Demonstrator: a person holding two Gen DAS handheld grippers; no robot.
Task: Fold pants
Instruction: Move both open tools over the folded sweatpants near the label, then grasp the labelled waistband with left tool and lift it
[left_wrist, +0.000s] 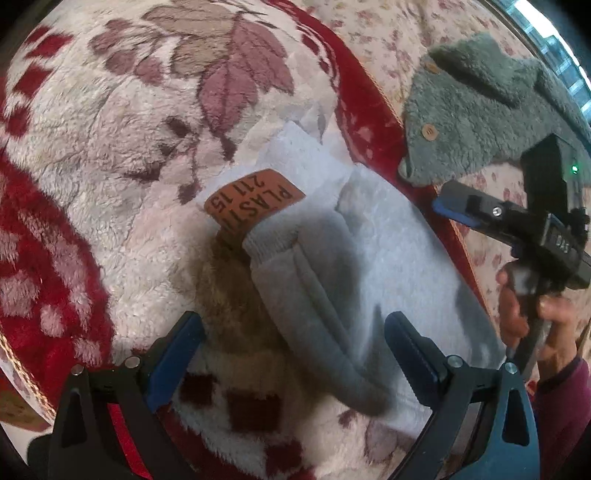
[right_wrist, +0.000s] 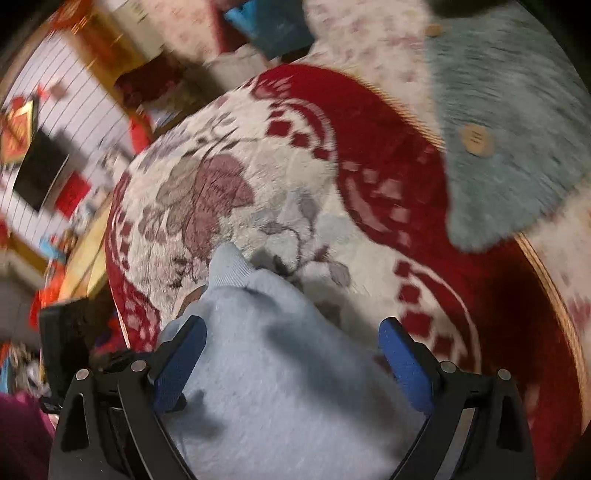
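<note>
Light grey fleece pants (left_wrist: 369, 266), bearing an orange printed patch (left_wrist: 255, 203), are lying partly folded and bunched on a red-and-cream floral blanket (left_wrist: 122, 155).

Right gripper (right_wrist: 291, 354): seen with blue pads spread wide, nothing clamped between them.
Pants (right_wrist: 280, 369): light grey fleece, bunched between and beyond the fingers, one corner raised.
Blanket (right_wrist: 258, 184): cream and red, leaf-patterned, lying beneath the pants.
Grey-green garment (right_wrist: 517, 147): placed at upper right, a round button shown.
Background: blurred at left.
</note>
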